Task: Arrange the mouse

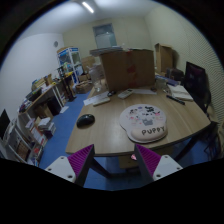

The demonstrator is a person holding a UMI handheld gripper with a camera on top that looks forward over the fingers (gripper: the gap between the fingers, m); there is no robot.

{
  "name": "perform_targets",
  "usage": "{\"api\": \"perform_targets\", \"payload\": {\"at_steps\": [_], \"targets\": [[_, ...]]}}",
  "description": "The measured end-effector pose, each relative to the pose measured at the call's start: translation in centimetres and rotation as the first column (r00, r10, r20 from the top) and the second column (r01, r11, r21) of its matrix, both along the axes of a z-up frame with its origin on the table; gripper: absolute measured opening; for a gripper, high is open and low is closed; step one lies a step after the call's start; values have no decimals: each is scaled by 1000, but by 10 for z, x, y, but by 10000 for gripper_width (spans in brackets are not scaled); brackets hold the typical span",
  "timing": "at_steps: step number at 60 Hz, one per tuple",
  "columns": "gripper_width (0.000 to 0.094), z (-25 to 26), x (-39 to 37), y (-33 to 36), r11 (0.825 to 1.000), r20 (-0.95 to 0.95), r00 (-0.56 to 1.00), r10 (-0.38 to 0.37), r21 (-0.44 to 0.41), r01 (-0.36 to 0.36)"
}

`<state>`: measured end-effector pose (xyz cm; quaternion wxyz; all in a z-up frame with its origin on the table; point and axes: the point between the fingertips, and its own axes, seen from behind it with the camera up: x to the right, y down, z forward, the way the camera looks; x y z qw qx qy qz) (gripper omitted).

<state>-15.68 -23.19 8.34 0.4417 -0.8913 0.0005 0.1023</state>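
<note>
A dark mouse (86, 120) lies on the wooden table (105, 138) toward its left side, beyond my left finger. A round pink mouse pad (143, 121) with "PUPPY" lettering lies to the right of the mouse, beyond my right finger. My gripper (113, 158) hovers at the table's near edge, well short of both. Its fingers are open and hold nothing; the purple pads (82, 158) stand wide apart.
A large cardboard box (127, 68) stands at the back of the table, with papers and a keyboard (100, 98) in front of it. A dark chair (197, 85) stands at the right. Shelves full of items (35, 115) line the left wall.
</note>
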Motion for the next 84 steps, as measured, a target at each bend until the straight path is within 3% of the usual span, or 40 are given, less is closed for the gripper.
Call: {"api": "perform_targets", "payload": {"at_steps": [13, 24, 31, 45, 67, 84], "targets": [[816, -5, -38, 21, 996, -11, 996, 91, 7, -91], [819, -32, -115, 56, 982, -34, 982, 186, 1, -186], [816, -54, -159, 88, 979, -29, 978, 205, -4, -205], [826, -90, -204, 142, 991, 32, 992, 125, -48, -123], [831, -97, -210, 226, 1000, 173, 985, 21, -8, -20], [826, -99, -213, 262, 1000, 232, 973, -3, 9, 1]]}}
